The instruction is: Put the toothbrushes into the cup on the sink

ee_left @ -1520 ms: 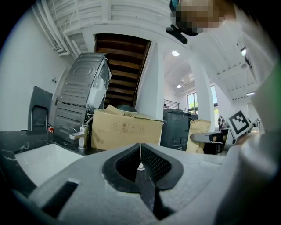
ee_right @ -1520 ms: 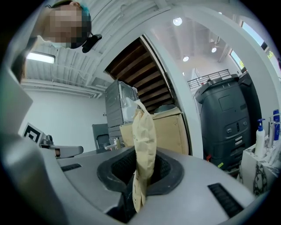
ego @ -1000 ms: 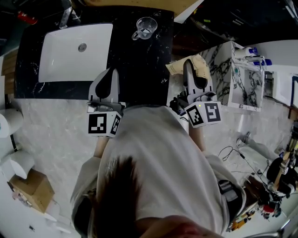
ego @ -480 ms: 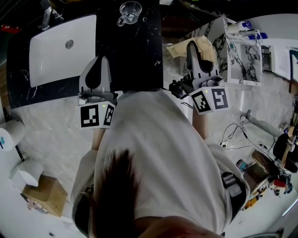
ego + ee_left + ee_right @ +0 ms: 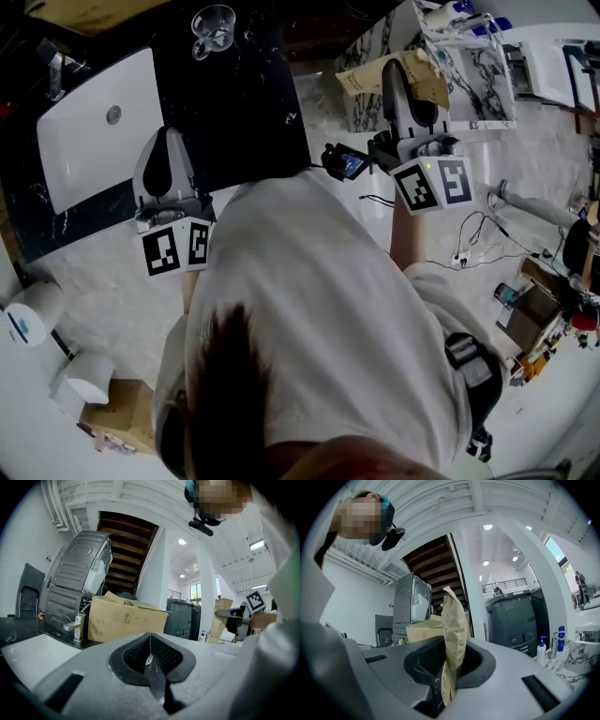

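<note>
Basin (image 5: pixel 94 141) far left, clear cup (image 5: pixel 214 28) upright on black counter (image 5: pixel 253 112) just beside it. Left gripper (image 5: pixel 167 136) near the counter edge, jaws closed together on nothing. To the right, right gripper (image 5: pixel 399 66) pinching tan paper packet (image 5: pixel 361 80) by one end, probably a wrapped toothbrush, well apart from the cup. Could sag or slip free during the carry across. Might also tip the light cup if pushed in clumsily.

Cup (image 5: pixel 214 23) on counter's (image 5: pixel 253 122) far edge, right of basin (image 5: pixel 94 141), marble stand (image 5: pixel 478 75) right of counter, paper packet (image 5: pixel 354 77) between them, paper rolls (image 5: pixel 28 317) off counter's near left corner
</note>
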`<state>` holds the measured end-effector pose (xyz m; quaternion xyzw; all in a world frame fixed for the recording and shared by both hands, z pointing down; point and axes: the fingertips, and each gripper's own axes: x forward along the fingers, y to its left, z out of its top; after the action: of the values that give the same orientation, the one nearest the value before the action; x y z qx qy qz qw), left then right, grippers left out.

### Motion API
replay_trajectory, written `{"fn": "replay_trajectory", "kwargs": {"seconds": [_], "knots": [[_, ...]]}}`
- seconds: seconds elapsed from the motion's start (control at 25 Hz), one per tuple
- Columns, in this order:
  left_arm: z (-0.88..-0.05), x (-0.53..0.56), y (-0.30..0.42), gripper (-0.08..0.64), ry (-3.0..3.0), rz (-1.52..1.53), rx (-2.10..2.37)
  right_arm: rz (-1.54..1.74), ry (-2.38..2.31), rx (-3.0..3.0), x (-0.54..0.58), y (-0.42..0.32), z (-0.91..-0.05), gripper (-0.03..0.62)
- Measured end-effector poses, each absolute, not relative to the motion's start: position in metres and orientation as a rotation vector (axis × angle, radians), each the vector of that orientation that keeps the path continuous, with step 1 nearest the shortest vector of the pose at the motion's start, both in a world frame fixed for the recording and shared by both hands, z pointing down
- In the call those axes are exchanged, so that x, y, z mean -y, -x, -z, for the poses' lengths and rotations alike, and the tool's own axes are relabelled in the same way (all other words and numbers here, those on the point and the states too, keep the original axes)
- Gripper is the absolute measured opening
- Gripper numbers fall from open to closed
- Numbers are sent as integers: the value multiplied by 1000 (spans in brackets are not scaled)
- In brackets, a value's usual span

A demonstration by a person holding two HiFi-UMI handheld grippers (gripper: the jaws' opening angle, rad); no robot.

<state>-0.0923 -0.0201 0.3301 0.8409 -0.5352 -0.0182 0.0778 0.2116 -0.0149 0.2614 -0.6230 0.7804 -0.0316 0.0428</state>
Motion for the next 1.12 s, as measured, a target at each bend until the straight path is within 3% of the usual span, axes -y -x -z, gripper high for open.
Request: {"fn": "replay_trajectory", "kwargs": {"seconds": [1.12], "knots": [[-314, 37, 85, 18, -2633, 56, 1637, -112, 1980, -2195, 45, -271, -210, 43]]}}
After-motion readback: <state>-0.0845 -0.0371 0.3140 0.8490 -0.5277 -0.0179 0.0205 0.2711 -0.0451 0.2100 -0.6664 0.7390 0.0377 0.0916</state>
